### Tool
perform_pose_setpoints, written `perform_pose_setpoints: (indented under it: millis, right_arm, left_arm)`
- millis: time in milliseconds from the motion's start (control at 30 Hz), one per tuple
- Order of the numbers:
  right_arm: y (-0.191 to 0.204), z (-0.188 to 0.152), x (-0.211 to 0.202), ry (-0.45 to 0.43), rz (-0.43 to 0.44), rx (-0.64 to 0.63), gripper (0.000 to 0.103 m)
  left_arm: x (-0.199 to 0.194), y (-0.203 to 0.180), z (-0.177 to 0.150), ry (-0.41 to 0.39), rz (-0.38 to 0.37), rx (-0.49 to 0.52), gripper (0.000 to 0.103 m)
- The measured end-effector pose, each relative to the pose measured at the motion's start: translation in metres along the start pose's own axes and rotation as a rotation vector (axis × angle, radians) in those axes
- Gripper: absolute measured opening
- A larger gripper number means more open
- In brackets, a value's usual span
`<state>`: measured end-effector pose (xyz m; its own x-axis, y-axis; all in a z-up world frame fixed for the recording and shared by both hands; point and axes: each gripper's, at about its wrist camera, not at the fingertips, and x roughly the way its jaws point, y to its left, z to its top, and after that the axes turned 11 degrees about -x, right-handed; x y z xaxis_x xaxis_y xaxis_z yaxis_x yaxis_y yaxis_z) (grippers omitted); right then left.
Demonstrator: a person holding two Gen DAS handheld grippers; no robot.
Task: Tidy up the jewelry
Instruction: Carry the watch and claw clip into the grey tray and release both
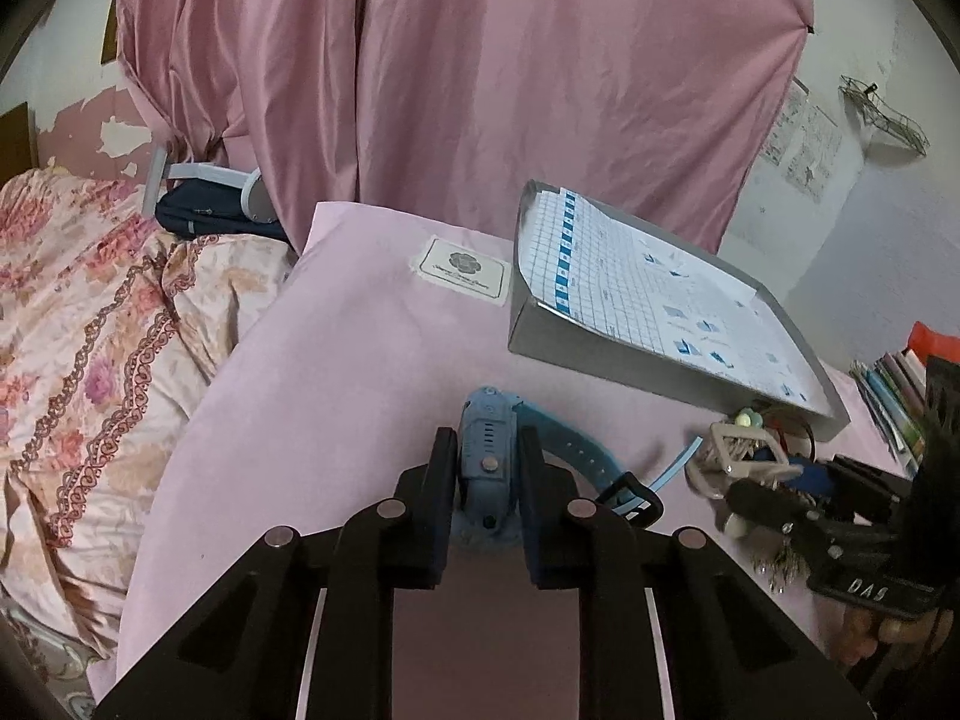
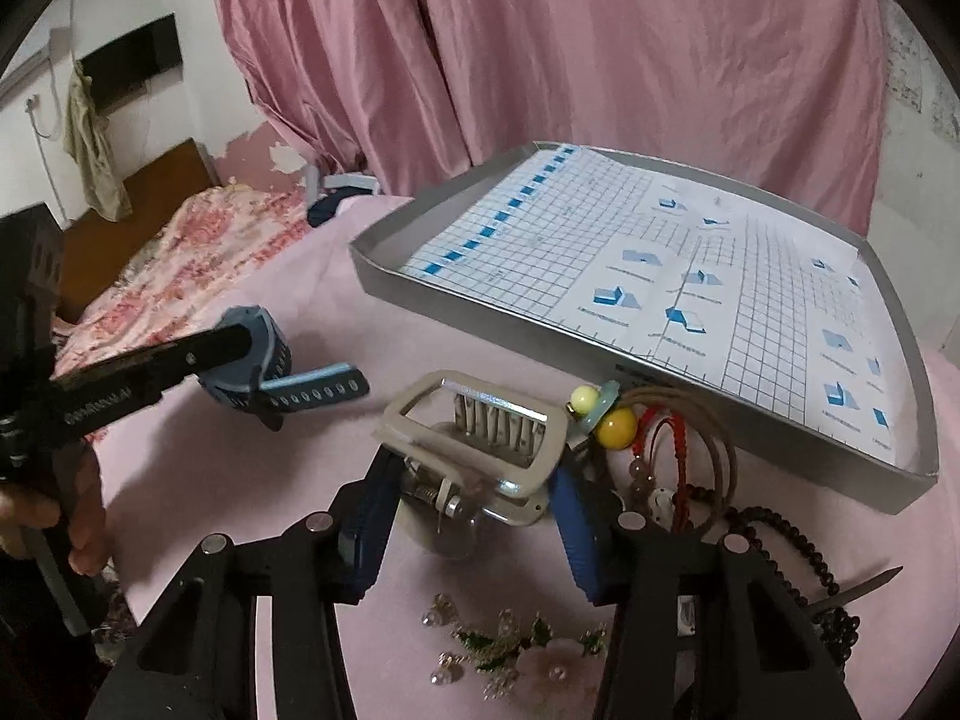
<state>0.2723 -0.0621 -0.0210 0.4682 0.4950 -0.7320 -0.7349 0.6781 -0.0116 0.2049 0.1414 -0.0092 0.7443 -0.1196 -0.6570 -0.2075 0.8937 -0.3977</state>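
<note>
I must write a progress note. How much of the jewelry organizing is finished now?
Nothing looks done: the grey tray holds only its grid paper. In hand: the left tool is shut on the blue watch, and the right tool grips the beige hair clip. Left on the pink cloth: the bead bracelets, the yellow-bead piece and the flower brooch.

Both cams sit right behind their own fingers, low and close over the pink tablecloth (image 1: 336,360), facing the curtain (image 1: 480,60). Both views share the grey tray (image 2: 540,312) and blue watch (image 1: 489,450); each catches the other gripper.
</note>
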Motion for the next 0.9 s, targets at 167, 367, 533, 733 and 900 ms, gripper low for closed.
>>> perform_pose_setpoints:
  millis: [167, 367, 533, 733, 900]
  right_arm:
    - [0.002, -0.011, -0.013, -0.032, 0.048, -0.012, 0.044]
    - [0.000, -0.030, -0.025, -0.054, 0.098, -0.003, 0.044]
    - [-0.002, -0.039, -0.038, -0.095, 0.115, -0.004, 0.044]
    - [-0.008, -0.046, -0.050, -0.158, 0.145, 0.021, 0.044]
    - [-0.020, -0.041, -0.068, -0.228, 0.133, 0.040, 0.044]
  left_arm:
    - [-0.006, -0.004, -0.010, 0.002, -0.028, -0.010, 0.015]
    - [-0.011, -0.008, -0.017, -0.009, -0.028, -0.032, 0.015]
    - [-0.016, -0.008, -0.022, -0.017, -0.021, -0.048, 0.015]
    - [-0.021, -0.016, -0.024, -0.032, -0.020, -0.054, 0.015]
    - [-0.026, -0.034, -0.016, -0.081, -0.041, -0.034, 0.015]
